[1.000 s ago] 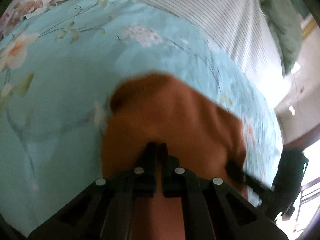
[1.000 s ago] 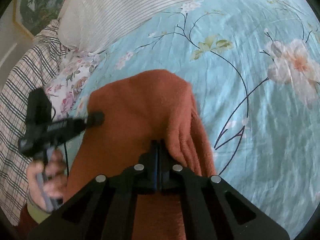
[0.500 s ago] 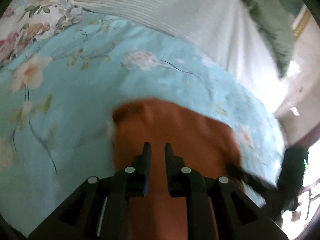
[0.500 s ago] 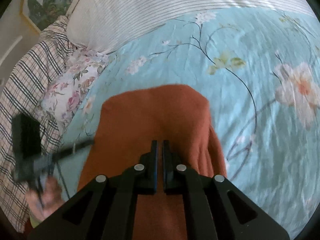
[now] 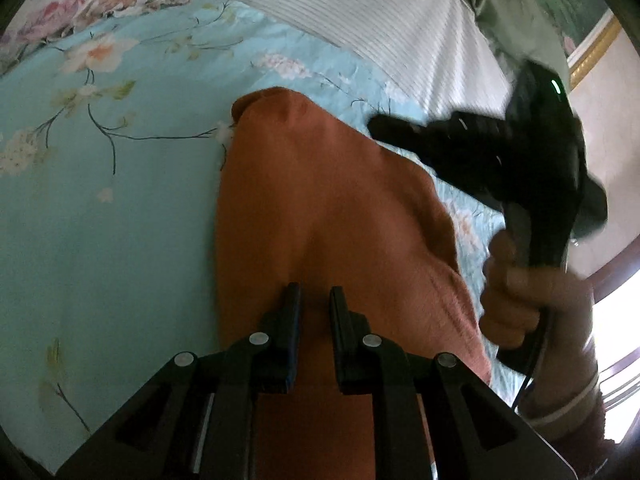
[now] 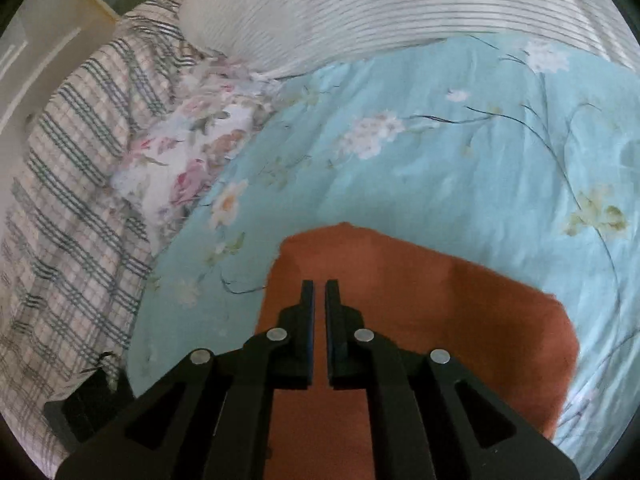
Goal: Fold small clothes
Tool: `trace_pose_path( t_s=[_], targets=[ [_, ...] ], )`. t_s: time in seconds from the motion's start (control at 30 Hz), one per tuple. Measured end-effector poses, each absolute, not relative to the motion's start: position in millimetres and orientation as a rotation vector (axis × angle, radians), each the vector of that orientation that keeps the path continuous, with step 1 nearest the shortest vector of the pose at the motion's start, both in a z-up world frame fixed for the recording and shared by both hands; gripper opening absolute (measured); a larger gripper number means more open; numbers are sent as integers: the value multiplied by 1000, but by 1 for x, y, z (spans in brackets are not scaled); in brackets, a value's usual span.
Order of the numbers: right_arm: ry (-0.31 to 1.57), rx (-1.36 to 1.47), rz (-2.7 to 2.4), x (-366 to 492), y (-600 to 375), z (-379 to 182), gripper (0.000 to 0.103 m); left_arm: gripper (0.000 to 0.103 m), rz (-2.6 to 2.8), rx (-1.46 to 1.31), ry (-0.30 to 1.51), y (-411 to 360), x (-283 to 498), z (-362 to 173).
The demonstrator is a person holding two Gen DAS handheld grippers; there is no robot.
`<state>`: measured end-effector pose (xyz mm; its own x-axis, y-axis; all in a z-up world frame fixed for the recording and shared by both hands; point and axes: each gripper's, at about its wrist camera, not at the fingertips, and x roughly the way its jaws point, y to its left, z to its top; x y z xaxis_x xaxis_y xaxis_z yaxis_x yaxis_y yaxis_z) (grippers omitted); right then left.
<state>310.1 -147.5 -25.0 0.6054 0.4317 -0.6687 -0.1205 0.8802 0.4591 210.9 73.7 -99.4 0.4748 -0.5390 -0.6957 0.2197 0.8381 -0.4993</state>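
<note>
Looks mostly folded already: rust-orange fleecy garment (image 5: pixel 328 216) flat mid-bedspread (image 5: pixel 100 240), left gripper (image 5: pixel 315 300) slightly spread, right gripper (image 6: pixel 319 292) nearly closed, both empty, maybe one fold left.

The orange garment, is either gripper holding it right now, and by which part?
Neither. The left gripper and right gripper both stand open above the orange garment, which lies released on the bedspread.

Left wrist view: we look forward along the left gripper (image 5: pixel 315 300), close above the orange garment (image 5: pixel 320 208), with the right gripper (image 5: pixel 384 126) in our frame. Right wrist view: we look along the right gripper's fingers, equally close. Both share the garment and the floral sheet (image 6: pixel 460 168).
</note>
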Motion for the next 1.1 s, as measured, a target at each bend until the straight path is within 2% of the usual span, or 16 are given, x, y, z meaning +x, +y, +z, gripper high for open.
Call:
trace_pose_path(
  t_s=[0.13,0.37,0.47,0.53,0.57,0.7,0.73,0.8,0.87,0.93,0.97,1.0,1.1],
  targets=[
    [870,445,266,269,-168,-34,6,13,-488,-366,968,78,203,-95],
    [878,452,249,140,-186,-51,6,13,-527,-338,924,89,159,-73],
    [917,381,153,122,-190,-71,5,13,-561,-324,931,85,137,-75],
    [900,409,149,121,-200,-80,0,10,-535,-259,974,76,132,-89],
    [896,418,142,122,-201,-82,0,7,-532,-251,989,73,133,-95],
    [876,375,99,118,-194,-78,0,6,-521,-248,1005,68,135,-102],
    [874,374,95,116,-192,-76,4,6,-514,-236,1006,68,134,-101],
    [868,366,94,105,-186,-69,5,6,-497,-211,1009,65,129,-99],
    [864,347,104,90,-181,-63,12,5,-487,-189,1015,64,122,-95],
    [848,350,130,74,-177,-57,46,10,-487,-186,1018,63,113,-94],
    [839,346,134,66,-176,-54,54,16,-493,-186,1018,64,108,-92],
    [830,334,128,60,-174,-52,60,18,-498,-182,1014,65,101,-90],
    [825,317,118,40,-170,-49,60,35,-492,-152,996,70,80,-84]
  ],
)
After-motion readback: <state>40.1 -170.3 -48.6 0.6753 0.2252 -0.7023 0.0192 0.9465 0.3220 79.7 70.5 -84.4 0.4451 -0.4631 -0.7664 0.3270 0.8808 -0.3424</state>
